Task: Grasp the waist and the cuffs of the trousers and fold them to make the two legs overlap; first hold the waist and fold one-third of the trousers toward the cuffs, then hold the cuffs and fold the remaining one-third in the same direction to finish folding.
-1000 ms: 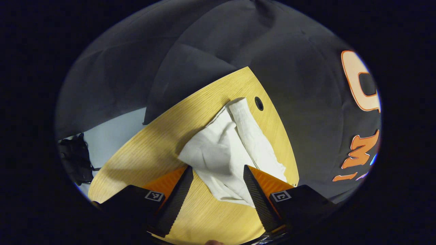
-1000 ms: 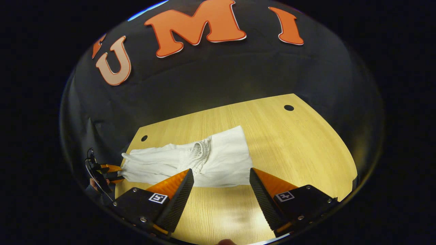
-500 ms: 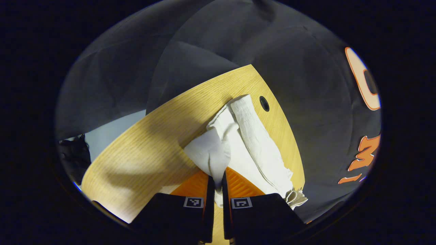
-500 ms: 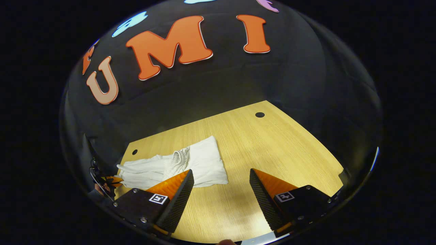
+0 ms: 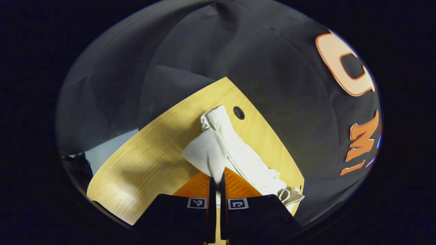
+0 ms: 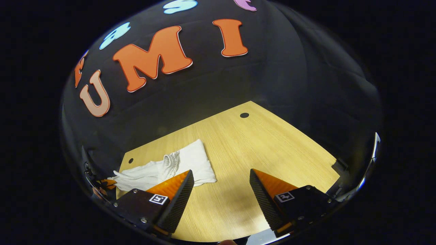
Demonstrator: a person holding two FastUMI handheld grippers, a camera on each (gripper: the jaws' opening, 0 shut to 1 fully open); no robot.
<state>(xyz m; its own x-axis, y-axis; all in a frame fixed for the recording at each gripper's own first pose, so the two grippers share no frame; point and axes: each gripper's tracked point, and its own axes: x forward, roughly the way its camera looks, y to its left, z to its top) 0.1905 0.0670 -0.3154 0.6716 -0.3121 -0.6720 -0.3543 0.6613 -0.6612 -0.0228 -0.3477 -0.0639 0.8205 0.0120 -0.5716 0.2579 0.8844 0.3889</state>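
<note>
White trousers (image 5: 235, 153) lying on the pale wooden table (image 5: 150, 153), bunched and creased rather than flat; seen in the left gripper view as a long rumpled band running away from the camera toward a round hole (image 5: 238, 112) in the table top, far end rolled into a thick lump just beside that hole; near end spilling into loose crumpled folds at the table's edge. Left gripper (image 5: 217, 182) clamped tight, both fingers pressed together with a pinch of white cloth caught between them; a broad smooth flap of fabric lifted up from that pinch, standing above the rest of the garment. In the right gripper view, trousers (image 6: 190, 163) spread low at the left of the table (image 6: 259, 146), folded over on themselves; gathered, ruffled elastic waist (image 6: 170, 160) sitting in the middle of the pile, a smoother panel to its right, wrinkled legs trailing off to the left toward the table's corner. Right gripper (image 6: 221, 185) hanging above bare wood, fingers spread wide apart and holding nothing; its left finger (image 6: 177, 197) overlapping the near edge of the cloth in the picture, contact impossible to tell. Dark booth cloth (image 6: 272, 78) draped behind the table.
</note>
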